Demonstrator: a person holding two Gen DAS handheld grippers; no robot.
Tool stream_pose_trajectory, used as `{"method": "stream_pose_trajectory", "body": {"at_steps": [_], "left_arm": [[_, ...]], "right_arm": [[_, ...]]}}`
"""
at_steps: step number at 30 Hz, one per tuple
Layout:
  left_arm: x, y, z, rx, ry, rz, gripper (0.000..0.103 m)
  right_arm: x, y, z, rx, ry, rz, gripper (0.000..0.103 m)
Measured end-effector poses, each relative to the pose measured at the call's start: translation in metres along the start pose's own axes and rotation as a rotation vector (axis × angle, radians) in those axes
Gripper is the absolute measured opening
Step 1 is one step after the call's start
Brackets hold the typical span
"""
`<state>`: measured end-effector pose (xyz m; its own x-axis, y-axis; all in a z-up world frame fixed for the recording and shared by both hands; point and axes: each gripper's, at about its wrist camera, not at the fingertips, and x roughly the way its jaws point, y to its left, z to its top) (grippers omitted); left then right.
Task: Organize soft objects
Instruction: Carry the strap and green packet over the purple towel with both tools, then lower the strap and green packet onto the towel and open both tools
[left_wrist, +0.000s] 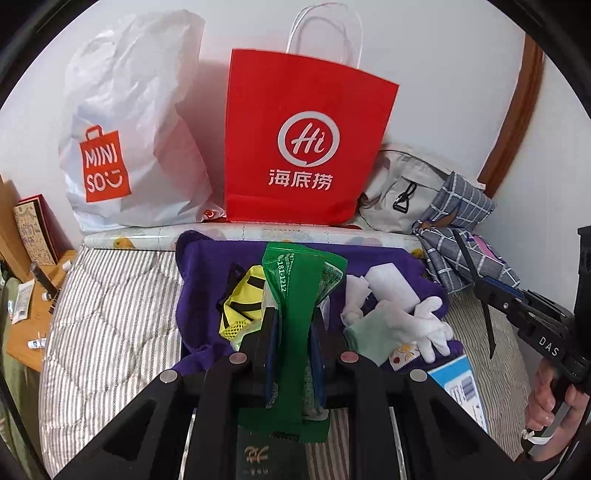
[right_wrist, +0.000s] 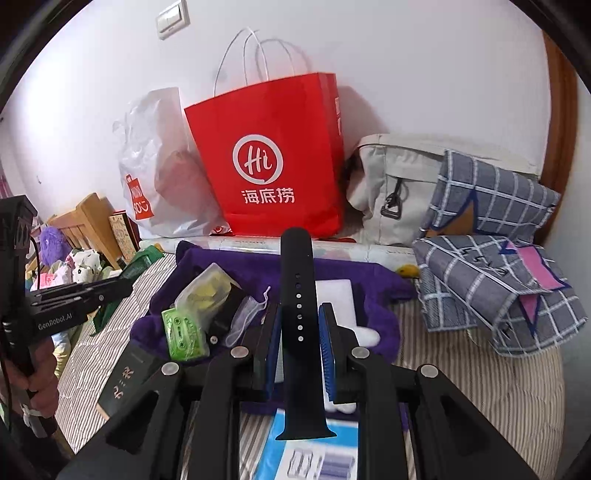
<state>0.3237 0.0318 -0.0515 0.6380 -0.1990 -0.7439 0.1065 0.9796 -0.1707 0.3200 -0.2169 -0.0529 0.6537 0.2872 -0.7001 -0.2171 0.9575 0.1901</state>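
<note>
While both tools already carry something, most sorting remains: the left gripper (left_wrist: 291, 325) pinches a green packet (left_wrist: 295, 291) between its jaws, the right gripper (right_wrist: 300, 325) pinches a black strap (right_wrist: 298, 314), and gloves (left_wrist: 406, 317) lie beyond the jaws on the purple cloth (left_wrist: 199, 280).

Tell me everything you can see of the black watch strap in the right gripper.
The black watch strap is a smooth, matte, rubbery-looking band with a row of small adjustment holes along its middle. One end is rounded and points up and away; the near end flares wide. The right gripper clamps it between blue-padded fingers, lifted above the purple cloth.
</note>
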Motion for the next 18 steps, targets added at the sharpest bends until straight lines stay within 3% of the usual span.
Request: {"method": "stream_pose_trajectory", "body": {"at_steps": [18], "left_arm": [[0.052,0.022,0.019,-0.038,0.057,0.034,0.016]], "right_arm": [[0.075,0.001,0.024,-0.042,0.084,0.01,0.02]]}}
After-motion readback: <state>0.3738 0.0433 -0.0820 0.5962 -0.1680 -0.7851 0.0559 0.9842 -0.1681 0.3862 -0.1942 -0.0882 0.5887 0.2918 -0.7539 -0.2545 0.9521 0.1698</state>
